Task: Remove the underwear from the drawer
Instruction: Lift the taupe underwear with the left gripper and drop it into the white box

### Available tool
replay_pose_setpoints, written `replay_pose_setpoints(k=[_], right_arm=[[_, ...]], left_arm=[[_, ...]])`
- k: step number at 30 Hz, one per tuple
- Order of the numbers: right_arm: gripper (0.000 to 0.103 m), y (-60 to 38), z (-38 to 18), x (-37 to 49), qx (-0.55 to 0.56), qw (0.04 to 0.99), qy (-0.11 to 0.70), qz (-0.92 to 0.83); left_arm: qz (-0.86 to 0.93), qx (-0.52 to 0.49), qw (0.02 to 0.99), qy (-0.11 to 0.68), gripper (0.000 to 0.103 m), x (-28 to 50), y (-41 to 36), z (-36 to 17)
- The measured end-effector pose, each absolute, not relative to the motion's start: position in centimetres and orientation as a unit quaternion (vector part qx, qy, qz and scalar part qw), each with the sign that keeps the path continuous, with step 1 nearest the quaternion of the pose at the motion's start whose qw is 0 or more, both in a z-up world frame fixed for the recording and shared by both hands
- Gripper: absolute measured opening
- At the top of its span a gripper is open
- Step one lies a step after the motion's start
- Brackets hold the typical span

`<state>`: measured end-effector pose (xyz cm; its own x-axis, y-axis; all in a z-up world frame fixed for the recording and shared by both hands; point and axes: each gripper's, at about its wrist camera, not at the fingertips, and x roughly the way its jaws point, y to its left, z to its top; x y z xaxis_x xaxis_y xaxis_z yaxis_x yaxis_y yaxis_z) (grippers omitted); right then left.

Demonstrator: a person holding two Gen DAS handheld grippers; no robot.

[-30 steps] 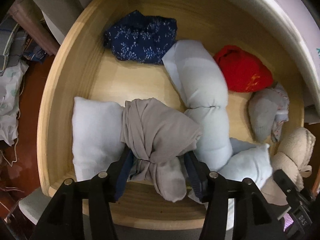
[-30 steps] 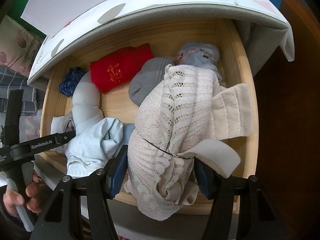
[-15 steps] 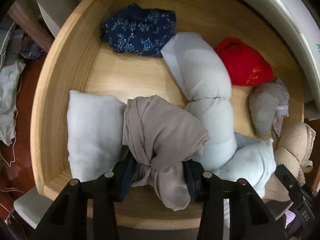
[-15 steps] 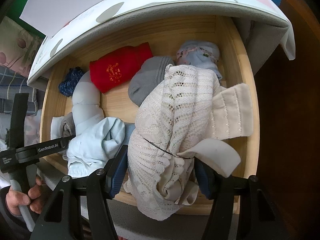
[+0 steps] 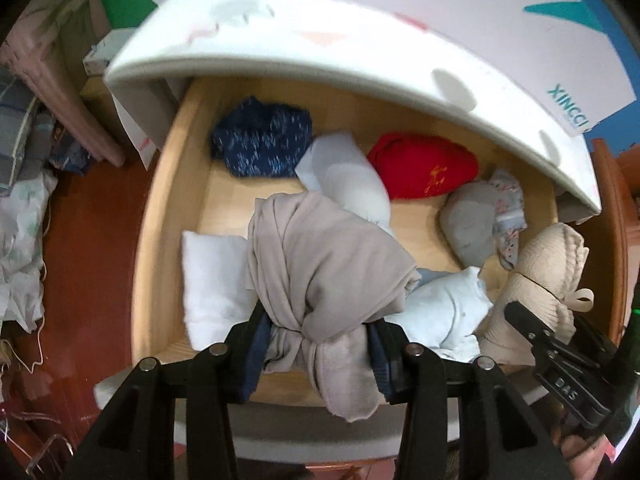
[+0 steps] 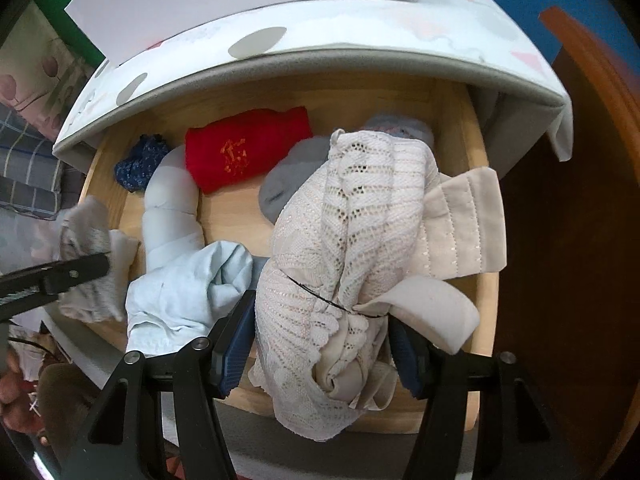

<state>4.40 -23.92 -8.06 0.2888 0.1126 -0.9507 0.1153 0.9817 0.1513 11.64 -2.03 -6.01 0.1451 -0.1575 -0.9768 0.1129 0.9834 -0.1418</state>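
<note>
The wooden drawer (image 5: 160, 216) stands open and holds several rolled underwear pieces. My left gripper (image 5: 316, 344) is shut on a taupe grey piece (image 5: 320, 264) and holds it above the drawer's front. My right gripper (image 6: 324, 344) is shut on a cream lace piece (image 6: 360, 216) with padded cups, lifted over the drawer's right front. The cream piece also shows in the left wrist view (image 5: 548, 264), and the taupe piece in the right wrist view (image 6: 88, 248).
In the drawer lie a navy patterned roll (image 5: 260, 144), a red one (image 5: 424, 164), a grey one (image 5: 468, 228), pale blue ones (image 6: 172, 216) and a white one (image 5: 212, 280). A white padded top (image 5: 320, 48) overhangs the back. Red-brown floor (image 5: 80, 240) lies left.
Both grippers have lifted and pulled back with their pieces. The drawer looks smaller and the white top and shoe box have come into view. The left moved more.
</note>
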Motion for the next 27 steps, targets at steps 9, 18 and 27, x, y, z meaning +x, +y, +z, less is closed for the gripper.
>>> replay_pose_setpoints(k=[9, 18, 27], right_arm=[[0.058, -23.7, -7.5, 4.3, 0.07, 0.808, 0.585, -0.024], [0.058, -23.6, -7.4, 4.4, 0.07, 0.808, 0.585, -0.025], [0.058, -24.1, -7.3, 4.3, 0.082, 0.807, 0.584, -0.025]], left_arm=[[-0.093, -0.001, 0.789, 0.608, 0.045, 11.0, -0.7, -0.5], [-0.112, 0.011, 0.853, 0.509, 0.045, 13.8, -1.3, 10.9], [-0.129, 0.028, 0.898, 0.42, 0.045, 21.9, -5.4, 21.0]])
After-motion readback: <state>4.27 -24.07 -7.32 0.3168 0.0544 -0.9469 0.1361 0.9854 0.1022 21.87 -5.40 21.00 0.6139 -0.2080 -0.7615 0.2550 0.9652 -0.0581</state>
